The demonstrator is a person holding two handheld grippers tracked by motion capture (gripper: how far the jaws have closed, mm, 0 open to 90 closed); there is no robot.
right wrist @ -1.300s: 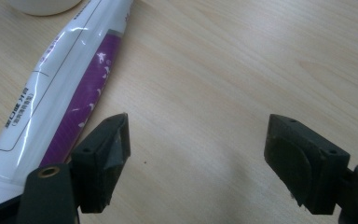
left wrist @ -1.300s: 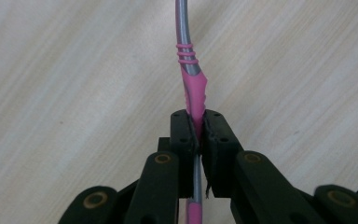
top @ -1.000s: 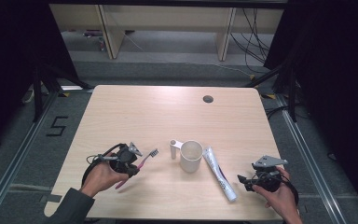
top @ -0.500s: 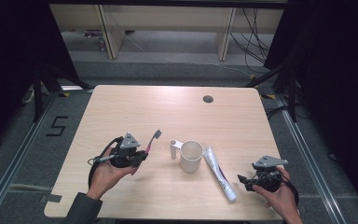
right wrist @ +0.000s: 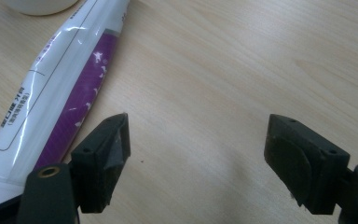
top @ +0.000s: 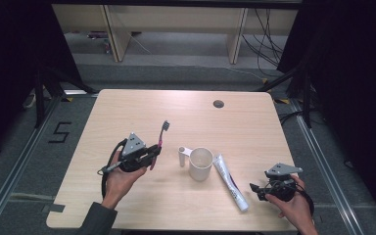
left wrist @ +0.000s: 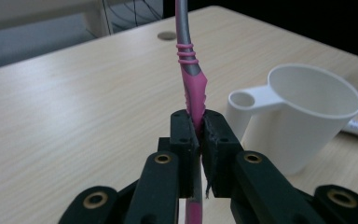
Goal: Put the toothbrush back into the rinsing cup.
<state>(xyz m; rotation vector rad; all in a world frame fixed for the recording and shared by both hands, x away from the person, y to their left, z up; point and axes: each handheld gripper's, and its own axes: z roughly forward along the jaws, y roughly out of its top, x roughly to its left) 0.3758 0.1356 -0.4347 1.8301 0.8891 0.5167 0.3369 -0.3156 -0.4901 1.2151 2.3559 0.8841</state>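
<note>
Pink-and-grey plastic toothbrush (left wrist: 190, 70): in the left gripper view its bristle head is cut off by the top edge, and the stretch of pink handle inside the closed black jaws of the left gripper (left wrist: 198, 135) is hidden, reappearing only as a sliver at the bottom edge. White-and-purple toothpaste tube (right wrist: 51, 88): in the right gripper view both ends run out of frame, and the small print on its white panel is too fine to read. White plastic cup with a ring-ended handle (right wrist: 42, 5): in that same view only a slice of its rounded base shows, cut by the top edge; in the high view its inside is too small to make out.
</note>
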